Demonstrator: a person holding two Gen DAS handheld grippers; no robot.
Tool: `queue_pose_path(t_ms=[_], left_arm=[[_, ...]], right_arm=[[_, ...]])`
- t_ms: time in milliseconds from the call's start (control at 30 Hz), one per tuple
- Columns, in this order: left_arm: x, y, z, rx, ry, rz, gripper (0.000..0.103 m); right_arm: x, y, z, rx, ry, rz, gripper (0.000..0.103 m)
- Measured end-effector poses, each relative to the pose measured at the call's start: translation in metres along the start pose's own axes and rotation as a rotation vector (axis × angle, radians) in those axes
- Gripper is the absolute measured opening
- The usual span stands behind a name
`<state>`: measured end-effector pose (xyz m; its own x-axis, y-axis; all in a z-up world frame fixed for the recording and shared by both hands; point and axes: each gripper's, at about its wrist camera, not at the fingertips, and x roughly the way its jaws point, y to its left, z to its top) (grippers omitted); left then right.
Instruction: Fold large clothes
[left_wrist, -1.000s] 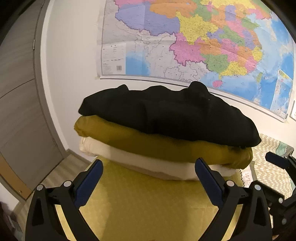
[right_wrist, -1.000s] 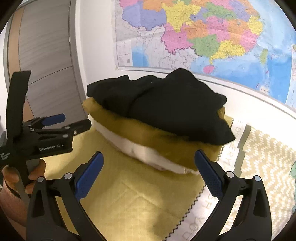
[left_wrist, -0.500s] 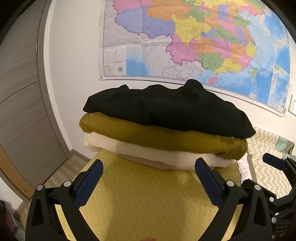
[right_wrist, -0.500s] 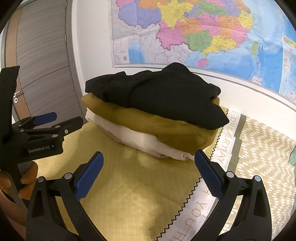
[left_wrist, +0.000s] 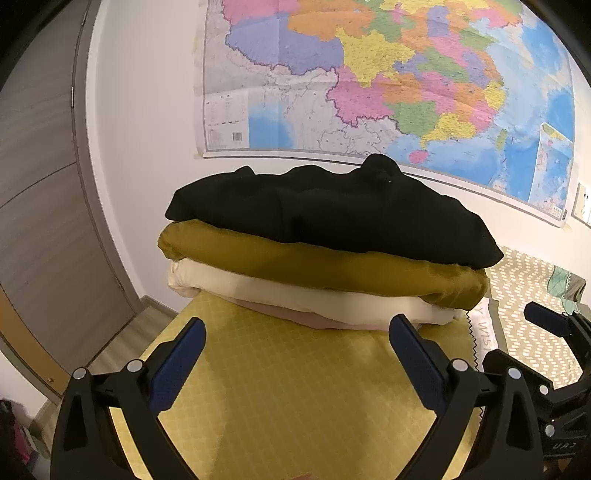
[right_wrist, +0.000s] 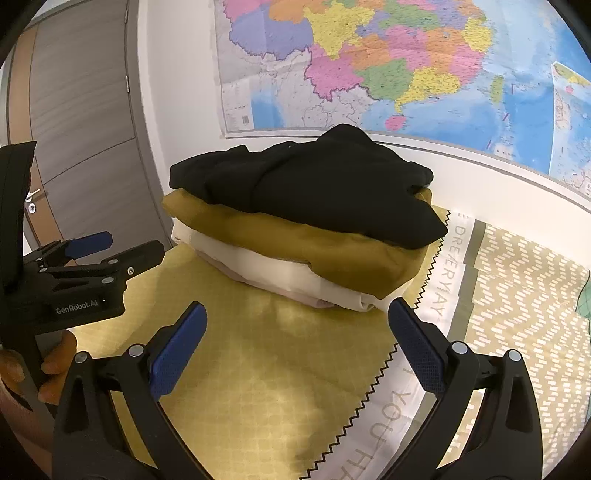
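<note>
Stacked garments sit at the far end of the yellow quilted cloth (left_wrist: 295, 398) that covers the surface: a folded black garment (left_wrist: 332, 218) on top, a mustard-brown folded garment (left_wrist: 314, 266) under it, a cream-white folded garment (left_wrist: 295, 295) below that, and a thin pinkish layer at the bottom. The pile lies close to the white wall (left_wrist: 147, 129) beneath the large coloured wall map (left_wrist: 388, 81), probably set back there to leave the near cloth free for working. Its long axis runs left to right across the left wrist view, roughly along the wall, with the rounded folded edges facing the cameras. From the right wrist view the pile recedes at an angle, its near corner by the zigzag-edged lettered cloth (right_wrist: 439, 280). The left gripper (left_wrist: 295, 347) hangs short of the pile with jaws wide apart and nothing between them; the right gripper (right_wrist: 295, 328) is likewise spread and empty. The folding appears done, judging by the tidy stack and idle tools
</note>
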<state>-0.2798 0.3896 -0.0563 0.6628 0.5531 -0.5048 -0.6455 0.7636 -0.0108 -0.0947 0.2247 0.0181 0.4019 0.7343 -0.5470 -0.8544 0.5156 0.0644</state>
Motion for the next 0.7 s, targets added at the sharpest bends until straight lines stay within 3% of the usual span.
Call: queue_pose_path(t_ms=[700], left_arm=[[-0.0067, -0.0085, -0.0037, 0.023, -0.003, -0.001, 0.096]], right_arm=[[-0.0098, -0.0021, -0.0046, 0.016, -0.008, -0.001, 0.097]])
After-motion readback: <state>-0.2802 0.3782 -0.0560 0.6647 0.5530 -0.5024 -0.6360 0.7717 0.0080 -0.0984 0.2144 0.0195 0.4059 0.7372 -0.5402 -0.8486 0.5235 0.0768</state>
